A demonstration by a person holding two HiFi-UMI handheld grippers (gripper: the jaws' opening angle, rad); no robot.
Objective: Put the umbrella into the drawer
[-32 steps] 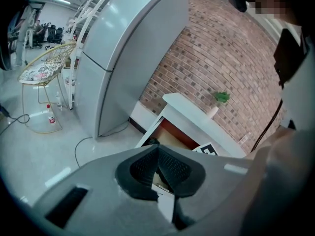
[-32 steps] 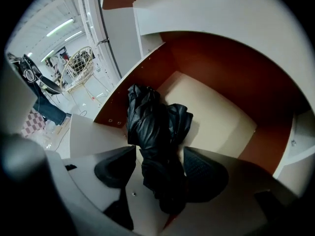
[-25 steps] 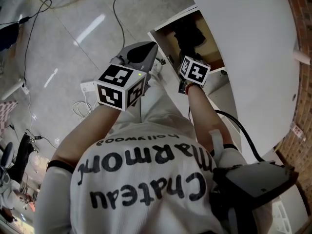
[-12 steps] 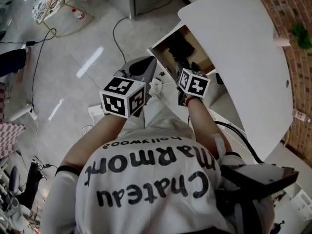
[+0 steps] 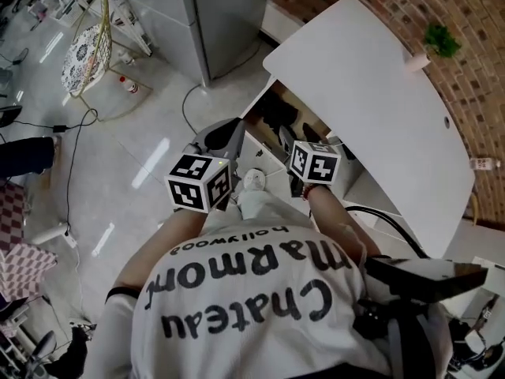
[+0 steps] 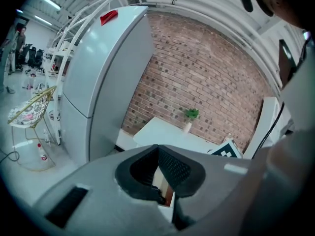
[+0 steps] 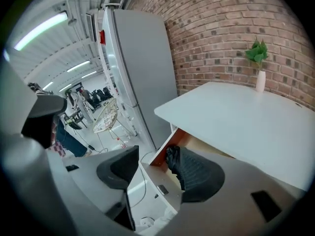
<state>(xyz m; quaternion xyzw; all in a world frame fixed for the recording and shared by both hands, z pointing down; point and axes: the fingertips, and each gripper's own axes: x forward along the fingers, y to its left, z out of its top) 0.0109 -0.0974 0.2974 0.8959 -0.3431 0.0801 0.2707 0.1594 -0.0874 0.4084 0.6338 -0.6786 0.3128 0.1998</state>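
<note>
The drawer (image 5: 258, 142) under the white table (image 5: 379, 93) stands pulled out, and a black bundle (image 5: 278, 110) that looks like the folded umbrella lies inside it. In the right gripper view the same dark bundle (image 7: 172, 157) shows in the drawer (image 7: 158, 180), beyond the jaws. My left gripper (image 5: 227, 135) hovers at the drawer's near left corner, jaws together and empty. The left gripper (image 6: 158, 167) shows pads meeting at their tips. My right gripper (image 7: 155, 173) is open and holds nothing; in the head view only its marker cube (image 5: 314, 163) shows, close to the drawer's front.
A tall grey fridge (image 5: 221, 14) stands left of the table against the brick wall (image 5: 442, 6). A small plant in a vase (image 5: 438, 42) sits on the table's far end. A wire chair (image 5: 91, 46) and cables (image 5: 79, 121) are on the tiled floor to the left.
The head camera has tilted up, so more of the room shows. Both grippers have drawn back from the drawer towards the body. The drawer stays pulled out.
</note>
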